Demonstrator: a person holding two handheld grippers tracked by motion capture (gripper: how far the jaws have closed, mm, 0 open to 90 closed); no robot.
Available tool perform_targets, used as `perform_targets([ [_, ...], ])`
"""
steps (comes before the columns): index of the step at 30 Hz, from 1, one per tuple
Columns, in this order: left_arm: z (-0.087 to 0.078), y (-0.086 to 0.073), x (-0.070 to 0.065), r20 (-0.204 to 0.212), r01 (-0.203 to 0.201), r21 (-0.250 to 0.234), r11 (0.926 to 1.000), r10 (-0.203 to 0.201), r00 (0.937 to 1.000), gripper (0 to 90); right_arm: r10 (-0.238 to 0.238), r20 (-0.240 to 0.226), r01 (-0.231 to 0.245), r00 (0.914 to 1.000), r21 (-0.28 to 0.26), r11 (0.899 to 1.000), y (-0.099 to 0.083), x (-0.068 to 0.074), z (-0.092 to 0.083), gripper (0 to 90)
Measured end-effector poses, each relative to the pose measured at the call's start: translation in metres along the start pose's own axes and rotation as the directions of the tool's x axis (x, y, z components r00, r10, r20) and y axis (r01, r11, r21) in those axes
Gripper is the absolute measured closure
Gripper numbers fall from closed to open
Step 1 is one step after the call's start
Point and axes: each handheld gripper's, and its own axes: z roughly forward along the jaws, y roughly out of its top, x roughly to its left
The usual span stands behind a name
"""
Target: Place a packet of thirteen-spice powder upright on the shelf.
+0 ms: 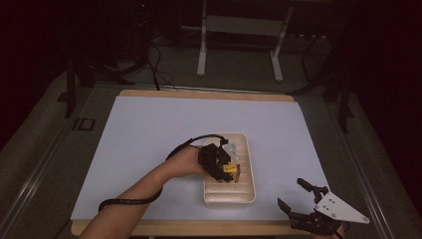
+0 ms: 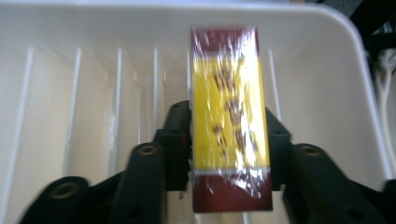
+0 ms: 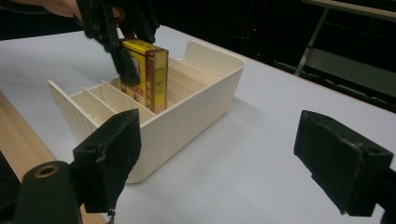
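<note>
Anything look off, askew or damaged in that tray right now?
Nothing stands out. The yellow-and-red box stands upright in a slot of the white divided tray, with the left gripper at its sides. The tray sits flat on the white mat, dividers intact, nothing spilled. The right gripper waits open, apart from the tray.

A: The yellow and maroon box (image 2: 229, 121) inside the ribbed cream plastic tray (image 3: 196, 105) looks wrapped in glossy, crinkly clear film.

B: And the tray is smooth, faintly shiny plastic. It sits on a matt pale sheet (image 1: 149, 129), with bare light wood (image 3: 21, 135) showing beside the tray.

A: The black gripper jaw pads (image 3: 343, 161) near the tray look matt and slightly rough
</note>
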Motion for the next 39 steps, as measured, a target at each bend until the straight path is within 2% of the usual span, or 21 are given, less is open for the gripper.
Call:
perform_targets([
  [1, 0.002, -0.001, 0.0, 0.003, -0.002, 0.004, 1.0, 0.002, 1.0, 58.1, 0.0, 0.0, 0.0, 1.0, 0.001, 1.0, 0.0, 0.0, 0.0, 14.8],
  [3, 0.001, -0.003, 0.0, 0.007, 0.008, -0.003, 1.0, -0.008, 0.9999, 58.0, 0.001, 0.0, -0.001, 1.0, 0.0, 1.0, 0.0, 0.0, 0.0, 14.8],
  [7, -0.009, -0.007, 0.001, 0.018, 0.037, -0.062, 0.9974, -0.036, 0.9992, 58.0, 0.001, -0.001, -0.001, 1.0, 0.002, 1.0, 0.0, 0.0, 0.0, 14.8],
  [13, -0.026, -0.014, -0.001, 0.01, 0.052, -0.117, 0.9918, -0.051, 0.9987, 55.2, 0.002, 0.0, -0.002, 1.0, 0.001, 1.0, 0.0, 0.0, 0.0, 14.9],
  [16, -0.036, -0.018, -0.005, -0.005, 0.052, -0.135, 0.9895, -0.053, 0.9986, 55.2, 0.002, 0.001, -0.002, 1.0, 0.003, 1.0, 0.0, 0.0, 0.0, 14.8],
  [19, -0.047, -0.024, -0.008, -0.048, 0.06, -0.152, 0.9865, -0.068, 0.9966, 51.3, 0.002, 0.002, -0.002, 1.0, 0.003, 1.0, 0.0, 0.0, 0.0, 14.8],
  [21, -0.054, -0.028, -0.009, -0.038, 0.097, -0.174, 0.98, -0.105, 0.9938, 46.8, 0.003, 0.002, -0.003, 1.0, 0.003, 1.0, 0.0, 0.0, 0.0, 14.8],
  [23, -0.059, -0.032, -0.011, -0.049, 0.108, -0.187, 0.9764, -0.119, 0.9916, 43.8, 0.003, 0.002, -0.003, 1.0, 0.003, 1.0, 0.0, 0.0, 0.0, 14.8],
  [27, -0.067, -0.039, -0.016, -0.05, 0.135, -0.21, 0.9684, -0.148, 0.9877, 32.1, 0.003, 0.003, -0.003, 1.0, 0.004, 1.0, 0.0, 0.0, 0.0, 14.8],
  [28, -0.069, -0.04, -0.017, -0.049, 0.142, -0.217, 0.9657, -0.156, 0.9865, 27.6, 0.003, 0.003, -0.003, 1.0, 0.004, 1.0, 0.0, 0.0, 0.0, 14.8],
  [30, -0.071, -0.044, -0.02, -0.056, 0.165, -0.246, 0.9551, -0.184, 0.9813, 20.9, 0.004, 0.003, -0.004, 1.0, 0.004, 1.0, 0.0, -0.001, 0.001, 14.8],
  [31, -0.073, -0.046, -0.021, -0.045, 0.174, -0.252, 0.9519, -0.191, 0.9805, 16.8, 0.003, 0.004, -0.003, 1.0, 0.005, 1.0, 0.0, -0.001, 0.001, 14.8],
  [32, -0.073, -0.048, -0.022, -0.017, 0.171, -0.263, 0.9495, -0.182, 0.9831, 10.9, 0.003, 0.005, -0.003, 1.0, 0.006, 1.0, 0.0, 0.0, 0.001, 14.8],
  [33, -0.074, -0.05, -0.022, -0.013, 0.178, -0.269, 0.9467, -0.188, 0.9821, 3.7, 0.003, 0.005, -0.003, 1.0, 0.005, 1.0, 0.0, 0.0, 0.001, 14.8],
  [37, -0.077, -0.06, -0.024, -0.035, 0.206, -0.299, 0.9316, -0.227, 0.9733, 2.0, 0.004, 0.006, -0.004, 1.0, 0.003, 1.0, 0.0, 0.0, 0.0, 14.8],
  [39, -0.08, -0.065, -0.025, -0.047, 0.226, -0.325, 0.9184, -0.254, 0.9661, 1.9, 0.004, 0.006, -0.004, 1.0, 0.003, 1.0, 0.0, 0.0, 0.0, 14.8],
])
